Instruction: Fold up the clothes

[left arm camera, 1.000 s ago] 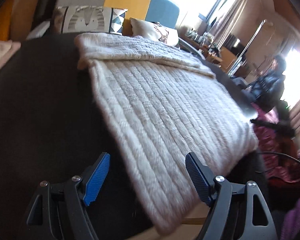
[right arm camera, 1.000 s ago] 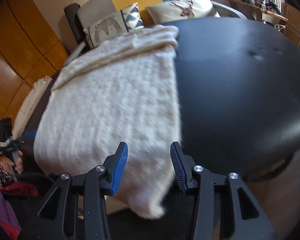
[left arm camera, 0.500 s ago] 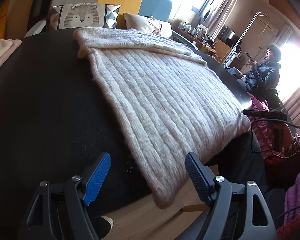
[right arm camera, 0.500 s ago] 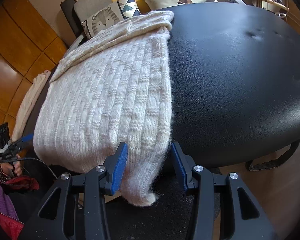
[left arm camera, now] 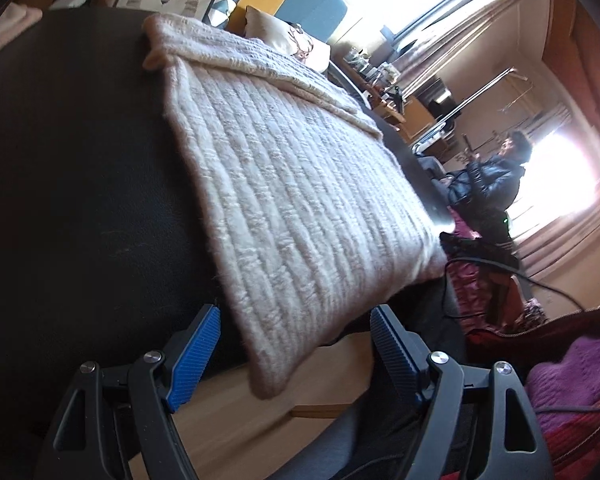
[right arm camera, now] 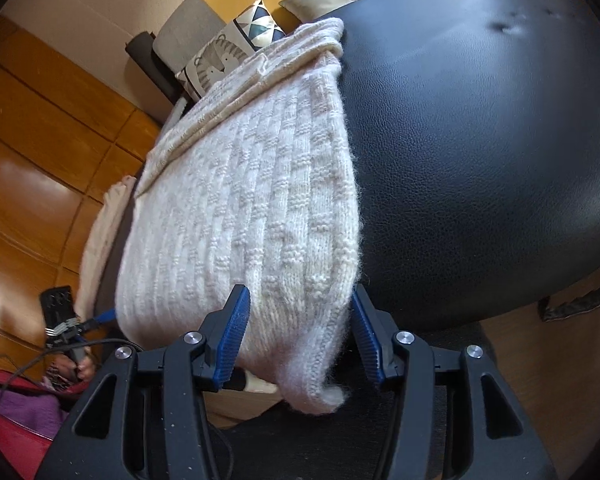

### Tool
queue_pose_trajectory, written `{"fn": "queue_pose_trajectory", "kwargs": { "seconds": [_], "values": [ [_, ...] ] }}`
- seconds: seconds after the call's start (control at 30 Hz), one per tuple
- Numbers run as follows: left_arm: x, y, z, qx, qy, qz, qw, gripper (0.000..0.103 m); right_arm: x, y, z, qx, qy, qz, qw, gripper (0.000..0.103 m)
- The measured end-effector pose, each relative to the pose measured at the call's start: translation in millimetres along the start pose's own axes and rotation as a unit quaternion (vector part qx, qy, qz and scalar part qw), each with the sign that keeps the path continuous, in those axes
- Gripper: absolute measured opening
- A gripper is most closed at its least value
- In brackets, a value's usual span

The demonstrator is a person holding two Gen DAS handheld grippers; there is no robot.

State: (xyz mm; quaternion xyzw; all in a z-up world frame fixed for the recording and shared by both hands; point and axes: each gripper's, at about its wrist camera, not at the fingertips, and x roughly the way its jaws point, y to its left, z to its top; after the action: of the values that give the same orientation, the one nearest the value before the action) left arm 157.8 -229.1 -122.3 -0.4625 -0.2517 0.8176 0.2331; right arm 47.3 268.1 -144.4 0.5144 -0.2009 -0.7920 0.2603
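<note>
Cream knit sweater (right arm camera: pixel 252 208) lies sleeve-folded on the black table (right arm camera: pixel 480 160), hem overhanging; left gripper (left arm camera: pixel 296 354) gapes empty, right gripper (right arm camera: pixel 300 334) opening around the hem corner, final fold likely pending.

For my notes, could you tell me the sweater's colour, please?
Cream, with a ribbed knit; the sweater shows best in the right wrist view.

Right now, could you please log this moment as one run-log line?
stage: corner pickup | cream ribbed knit sweater: flat on black leather table | left gripper: open around corner | right gripper: opening, corner between jaws
</note>
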Motion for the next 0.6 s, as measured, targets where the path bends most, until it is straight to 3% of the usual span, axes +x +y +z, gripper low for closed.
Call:
{"fn": "queue_pose_trajectory", "kwargs": {
  "seconds": [0.27, 0.4, 0.5, 0.6],
  "values": [
    [8.5, 10.5, 6.2, -0.053, -0.015, -0.055, 0.997, 0.079, 6.2, -5.5, -3.0, 0.032, -0.003, 0.064, 0.997, 0.055],
    [9.3, 9.4, 5.5, -0.052, -0.011, -0.065, 0.9965, 0.079, 8.6, -5.5, -2.6, 0.034, -0.001, 0.076, 0.997, 0.055],
    [13.8, 3.9, 4.7, -0.038, 0.006, -0.066, 0.9971, 0.079, 9.0, -5.9, -3.2, 0.035, -0.001, 0.081, 0.996, 0.055],
    [16.2, -6.4, 7.6, -0.021, 0.016, -0.04, 0.9989, 0.079, 9.7, -4.7, -3.5, 0.033, -0.001, 0.079, 0.996, 0.055]
  ]
}}
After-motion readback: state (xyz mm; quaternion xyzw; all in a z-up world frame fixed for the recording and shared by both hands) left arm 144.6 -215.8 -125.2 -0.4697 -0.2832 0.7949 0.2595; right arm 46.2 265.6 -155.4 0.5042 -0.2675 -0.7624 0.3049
